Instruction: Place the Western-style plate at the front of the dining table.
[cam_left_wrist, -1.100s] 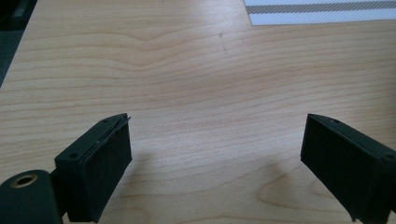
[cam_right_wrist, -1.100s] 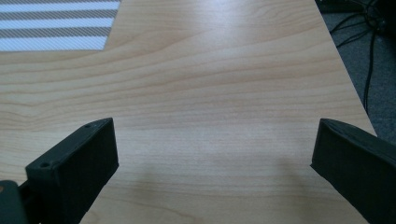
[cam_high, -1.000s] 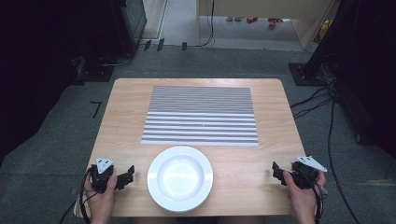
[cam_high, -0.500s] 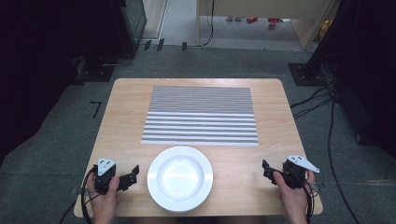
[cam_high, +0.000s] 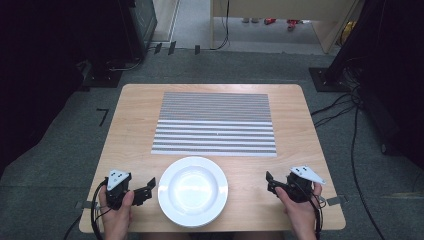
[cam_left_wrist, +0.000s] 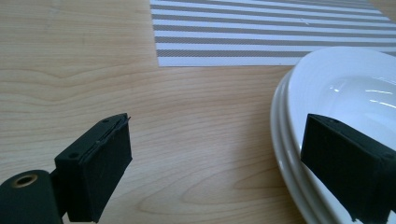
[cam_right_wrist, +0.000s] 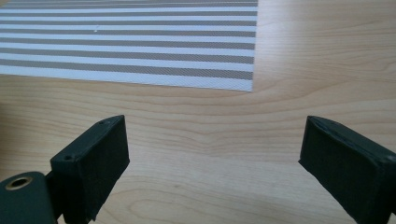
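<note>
Sitting at the near edge of the wooden table (cam_high: 135, 115), a white plate (cam_high: 192, 190) lies just short of a grey-and-white striped placemat (cam_high: 216, 124). My left gripper (cam_high: 146, 188) rests just left of the plate, jaws apart, one jaw over its rim. My right gripper (cam_high: 270, 183) rests to the right, apart from the plate, jaws wide over bare wood.

We find no text, label, brand, number or sign that can be read anywhere: not on the table (cam_high: 135, 107), the striped mat (cam_high: 215, 122) or the plate (cam_high: 192, 190).
</note>
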